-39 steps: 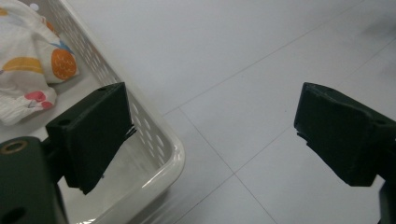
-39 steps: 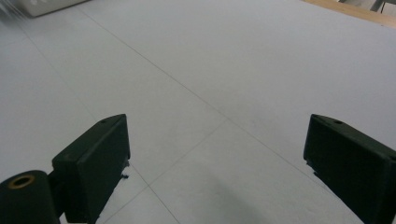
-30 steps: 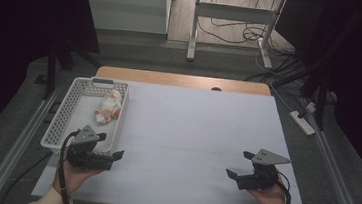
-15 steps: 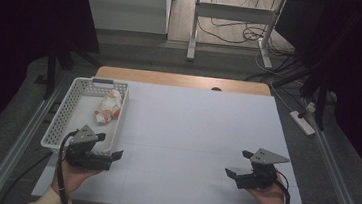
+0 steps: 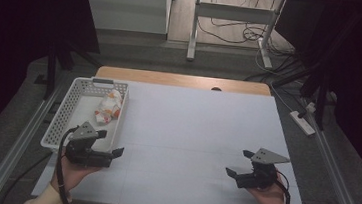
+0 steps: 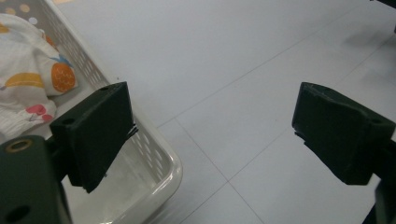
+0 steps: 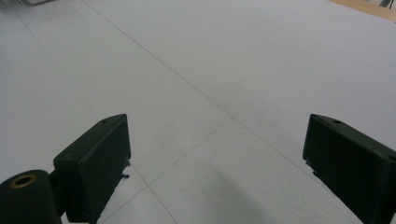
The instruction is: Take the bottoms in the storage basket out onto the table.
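A white perforated basket (image 5: 62, 121) stands at the table's left and holds a crumpled white cloth (image 5: 108, 107) with orange and red prints. My left gripper (image 5: 111, 144) is held low just in front of the basket's near right corner, pointing right, open and empty. In the left gripper view, my left gripper (image 6: 212, 135) has its jaws spread wide, with the basket's corner (image 6: 161, 156) and the cloth (image 6: 28, 86) at the left. My right gripper (image 5: 238, 164) rests near the front right of the table, open and empty. My right gripper (image 7: 217, 165) faces bare white tabletop.
The white table surface (image 5: 196, 128) spreads between the two grippers, with a wooden strip (image 5: 181, 80) along its far edge. Beyond it are desk legs, cables and a power strip (image 5: 303, 123) on the floor. Metal rails run along both sides.
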Demonstrator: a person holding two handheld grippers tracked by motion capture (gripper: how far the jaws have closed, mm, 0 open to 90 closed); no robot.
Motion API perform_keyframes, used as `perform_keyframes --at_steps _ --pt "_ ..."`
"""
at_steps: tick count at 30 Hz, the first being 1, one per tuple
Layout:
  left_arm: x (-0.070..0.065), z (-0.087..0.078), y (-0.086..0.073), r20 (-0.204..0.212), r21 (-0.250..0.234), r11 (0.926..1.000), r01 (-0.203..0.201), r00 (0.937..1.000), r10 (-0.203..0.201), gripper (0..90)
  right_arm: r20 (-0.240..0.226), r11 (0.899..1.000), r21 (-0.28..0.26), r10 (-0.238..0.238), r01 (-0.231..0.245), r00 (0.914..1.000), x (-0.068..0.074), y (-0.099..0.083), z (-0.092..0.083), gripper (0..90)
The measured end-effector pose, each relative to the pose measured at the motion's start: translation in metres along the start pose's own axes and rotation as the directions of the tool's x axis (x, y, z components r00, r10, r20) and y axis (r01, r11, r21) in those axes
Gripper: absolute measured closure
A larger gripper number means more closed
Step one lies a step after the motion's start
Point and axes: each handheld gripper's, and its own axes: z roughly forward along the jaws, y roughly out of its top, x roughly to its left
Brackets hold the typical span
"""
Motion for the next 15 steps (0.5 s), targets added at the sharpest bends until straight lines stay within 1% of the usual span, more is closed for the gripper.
perform_keyframes --at_steps 5,12,15 --pt "0.001 0.000 0.005 0.004 -0.003 1.0000 -0.002 1.0000 0.002 12.3 0.011 1.000 -0.004 0.009 -0.009 0.9999 -0.001 0.000 0.000 7.5" --pt "0.000 0.001 0.014 0.008 -0.011 0.9998 -0.014 0.9999 0.014 12.9 0.006 1.000 0.000 0.005 -0.005 1.0000 -0.001 0.000 0.001 7.5" --pt "-0.001 0.000 0.017 0.004 -0.010 0.9996 -0.027 0.9996 0.027 12.9 0.007 1.000 0.005 0.002 -0.002 1.0000 0.000 0.000 0.002 7.5"
